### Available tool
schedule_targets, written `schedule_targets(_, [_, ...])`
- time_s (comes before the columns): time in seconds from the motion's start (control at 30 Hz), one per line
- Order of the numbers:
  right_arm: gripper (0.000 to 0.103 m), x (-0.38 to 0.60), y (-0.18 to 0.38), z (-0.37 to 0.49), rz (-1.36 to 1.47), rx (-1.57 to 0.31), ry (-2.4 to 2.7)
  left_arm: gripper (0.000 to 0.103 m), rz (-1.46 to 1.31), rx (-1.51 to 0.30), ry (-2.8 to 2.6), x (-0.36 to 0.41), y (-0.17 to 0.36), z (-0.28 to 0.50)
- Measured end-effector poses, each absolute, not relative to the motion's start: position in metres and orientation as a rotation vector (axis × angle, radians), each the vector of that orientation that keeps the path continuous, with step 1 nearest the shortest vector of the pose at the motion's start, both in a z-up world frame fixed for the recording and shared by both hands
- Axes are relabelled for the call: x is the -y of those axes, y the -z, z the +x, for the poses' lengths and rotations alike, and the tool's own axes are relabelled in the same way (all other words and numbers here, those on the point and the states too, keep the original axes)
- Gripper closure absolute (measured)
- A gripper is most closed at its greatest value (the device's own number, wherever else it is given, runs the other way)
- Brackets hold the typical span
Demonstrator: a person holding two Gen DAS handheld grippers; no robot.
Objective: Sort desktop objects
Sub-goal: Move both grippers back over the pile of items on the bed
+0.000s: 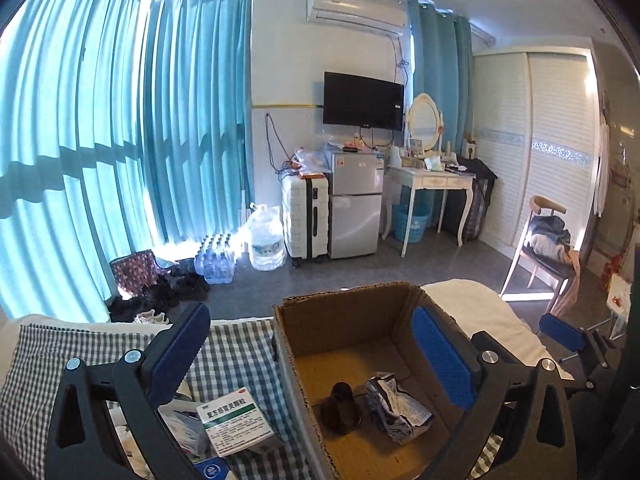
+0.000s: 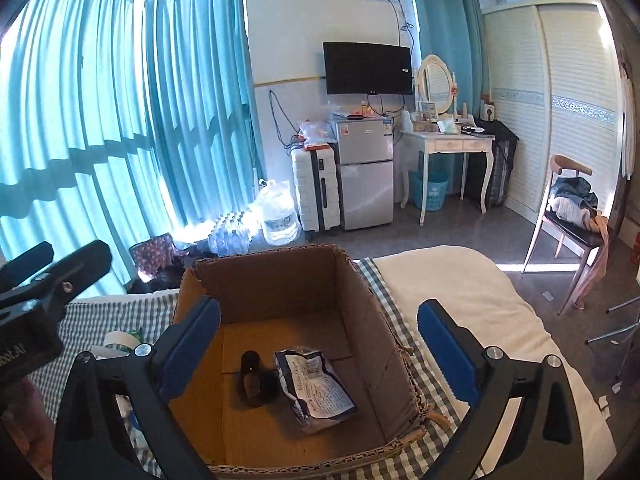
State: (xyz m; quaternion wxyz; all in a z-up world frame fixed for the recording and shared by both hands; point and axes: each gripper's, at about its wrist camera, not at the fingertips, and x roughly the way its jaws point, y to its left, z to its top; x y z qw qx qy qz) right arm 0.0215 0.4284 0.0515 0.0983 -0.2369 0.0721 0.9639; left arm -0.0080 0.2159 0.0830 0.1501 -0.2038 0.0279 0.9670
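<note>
A: While the left wrist view is showing the left gripper (image 1: 308, 354) standing wide apart and gripping nothing, what is sitting in the cardboard box (image 1: 344, 308)?

B: A dark stubby bottle (image 1: 339, 408) and a crumpled silver packet (image 1: 396, 408) are lying side by side on its floor, at five o'clock. A white-and-green medicine box (image 1: 236, 424) is resting outside on the checked cloth (image 1: 240, 344), at seven o'clock, partly hidden by the finger.

A: And the right wrist view?

B: The right gripper (image 2: 320, 354) is gaping empty too. The bottle (image 2: 252, 376) is looking blurry, touching the packet (image 2: 316, 392). The left gripper is cut off at nine o'clock.
</note>
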Motion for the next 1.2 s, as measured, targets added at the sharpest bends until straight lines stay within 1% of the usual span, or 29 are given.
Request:
schedule_targets(0.03, [0.0, -0.427, -0.052, 0.021, -0.702, -0.211, -2.855, 0.0, -0.577, -0.075, -2.787, -0.211, -0.085, -0.006])
schedule_targets(0.4, [0.0, -0.404, -0.052, 0.022, -0.714, -0.151, -2.892, 0.0, -0.607, -0.008, -2.857, -0.165, -0.1, 0.001])
schedule_targets(0.7, [0.0, -0.382, -0.055, 0.022, -0.711, -0.127, -2.935, 0.0, -0.62, 0.013, -2.913, -0.126, -0.099, 0.005])
schedule_targets(0.87, [0.0, -0.366, -0.056, 0.021, -0.727, -0.112, -2.973, 0.0, -0.65, 0.009, -2.938, -0.107, -0.089, 0.008])
schedule_targets(0.97, [0.0, -0.355, -0.055, 0.02, -0.77, -0.146, -3.008, 0.0, -0.659, 0.036, -2.947, -0.091, -0.084, 0.01])
schedule_targets(1.1, [0.0, -0.337, -0.052, 0.017, -0.797, -0.237, -3.053, 0.0, -0.673, 0.056, -2.964, -0.069, -0.074, 0.01])
schedule_targets(1.2, [0.0, -0.324, -0.049, 0.017, -0.782, -0.238, -3.066, 0.0, -0.668, 0.044, -2.981, -0.058, -0.067, 0.012])
